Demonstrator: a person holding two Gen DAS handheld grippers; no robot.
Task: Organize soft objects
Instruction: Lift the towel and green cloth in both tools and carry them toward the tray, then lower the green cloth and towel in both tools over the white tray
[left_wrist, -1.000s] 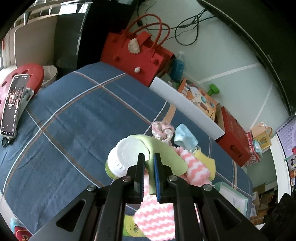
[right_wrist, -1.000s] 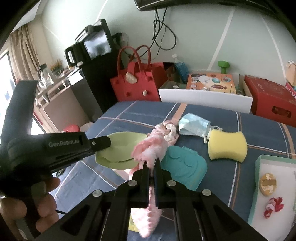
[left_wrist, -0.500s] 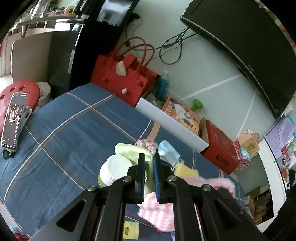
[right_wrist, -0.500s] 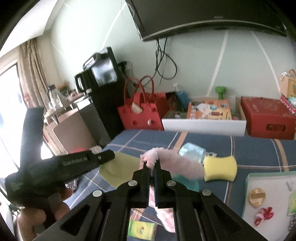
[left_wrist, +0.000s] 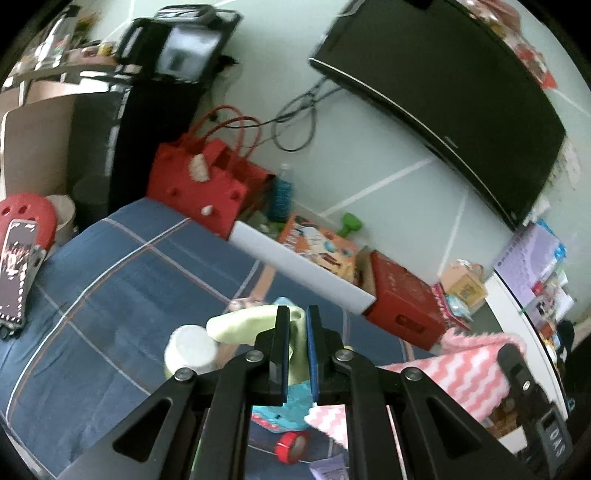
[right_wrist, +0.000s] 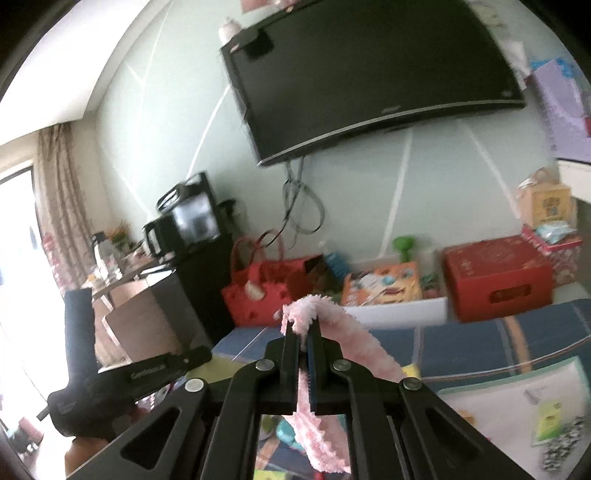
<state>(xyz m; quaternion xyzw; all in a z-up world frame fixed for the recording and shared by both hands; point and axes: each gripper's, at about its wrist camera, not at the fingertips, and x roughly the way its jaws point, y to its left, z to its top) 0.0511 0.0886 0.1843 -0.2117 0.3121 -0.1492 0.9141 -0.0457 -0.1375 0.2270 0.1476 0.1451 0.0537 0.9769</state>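
My left gripper (left_wrist: 296, 314) is shut on a light green cloth (left_wrist: 243, 325), held up above the blue plaid table (left_wrist: 122, 266). My right gripper (right_wrist: 303, 325) is shut on a fluffy pink and white zigzag cloth (right_wrist: 343, 347), lifted high; it hangs below the fingers. The same pink cloth (left_wrist: 458, 373) shows at the right in the left wrist view, beside the right gripper's body (left_wrist: 532, 402). The left gripper's body (right_wrist: 147, 373) shows at lower left in the right wrist view. A teal soft item (left_wrist: 280, 410) lies on the table below.
A white-lidded jar (left_wrist: 190, 350) and a red tape roll (left_wrist: 291, 445) sit on the table. A phone on a stand (left_wrist: 16, 273) is at the left edge. A white tray (right_wrist: 517, 406) lies at the right. A red bag (left_wrist: 199, 184) and boxes stand behind.
Both grippers rose and tilted upward, lifting the green cloth and the pink cloth well above the table. The pink cloth now stretches out to the right.
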